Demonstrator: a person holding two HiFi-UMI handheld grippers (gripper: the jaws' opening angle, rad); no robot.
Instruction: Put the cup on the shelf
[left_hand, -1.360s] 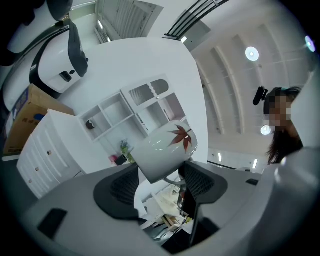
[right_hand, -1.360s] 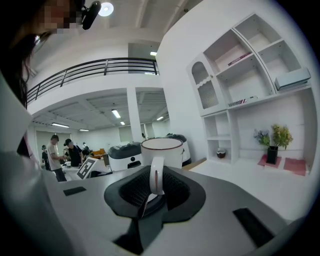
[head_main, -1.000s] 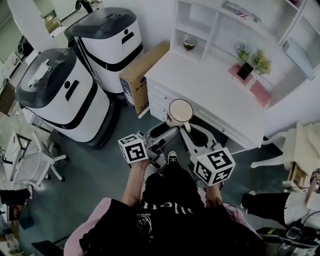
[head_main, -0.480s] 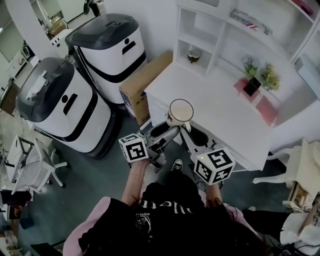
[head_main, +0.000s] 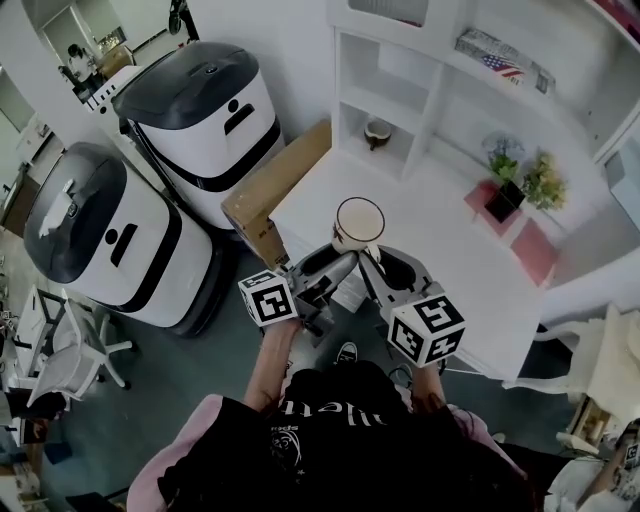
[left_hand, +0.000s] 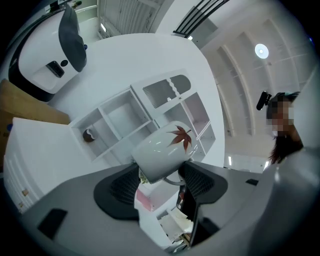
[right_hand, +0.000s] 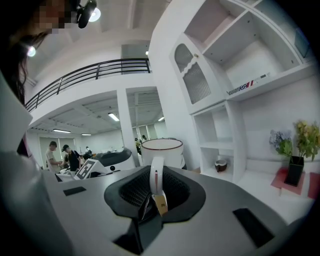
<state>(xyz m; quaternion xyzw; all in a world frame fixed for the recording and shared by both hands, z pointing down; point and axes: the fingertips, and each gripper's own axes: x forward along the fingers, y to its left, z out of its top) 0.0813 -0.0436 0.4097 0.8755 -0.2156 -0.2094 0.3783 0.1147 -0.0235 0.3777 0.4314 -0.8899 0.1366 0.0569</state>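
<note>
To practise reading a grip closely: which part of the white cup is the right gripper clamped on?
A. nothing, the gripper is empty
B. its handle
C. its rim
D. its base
B: in the right gripper view, the right gripper is closed on the handle of the cup, whose body stands beyond the pads.

The cup (left_hand: 165, 150) is showing a white body with a red maple leaf on it, and a dark line is running round its rim. The left gripper (left_hand: 160, 182) and the right gripper (right_hand: 156, 192) are showing grey shells with black ribbed pads (left_hand: 122, 187). Their cubes (head_main: 266, 297) are carrying black square markers on white. The shelf (head_main: 400, 100) and the desk (head_main: 440, 230) are looking plain white. The box (head_main: 270, 195) is showing cardboard brown. The person is wearing a black shirt (head_main: 340, 440) with white letters.
</note>
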